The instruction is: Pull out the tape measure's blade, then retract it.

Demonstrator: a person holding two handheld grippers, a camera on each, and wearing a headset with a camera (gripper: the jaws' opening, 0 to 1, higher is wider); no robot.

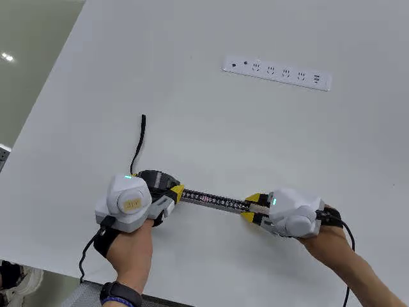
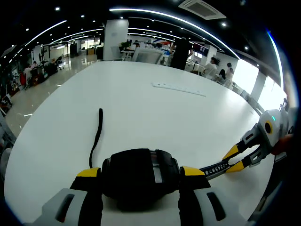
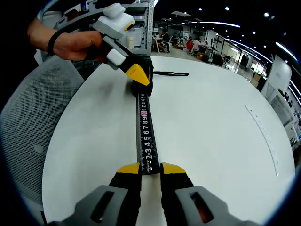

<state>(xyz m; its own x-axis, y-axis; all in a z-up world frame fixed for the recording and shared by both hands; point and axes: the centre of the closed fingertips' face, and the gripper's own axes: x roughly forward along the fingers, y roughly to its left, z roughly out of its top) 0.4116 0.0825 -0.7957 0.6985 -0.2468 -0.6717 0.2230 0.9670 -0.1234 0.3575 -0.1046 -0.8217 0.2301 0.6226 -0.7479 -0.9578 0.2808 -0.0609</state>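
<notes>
The left gripper (image 1: pixel 171 197) is clamping the tape measure (image 2: pixel 140 176) and the right gripper (image 1: pixel 254 208) is pinching the blade (image 3: pixel 144 132) by its tip; if that pinch slips, the blade risks whipping back toward the left gripper.

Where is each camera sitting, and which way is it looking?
Head view: on the person's head, looking down at the white table; the left hand, right hand, left claw and right claw show.
Left gripper view: on the left claw, looking over the tape measure case toward the power strip; its own jaws show, and the right claw at right.
Right gripper view: on the right claw, looking along the blade at the left claw and left hand; own jaws show.
Both gripper views share the blade and case.
</notes>
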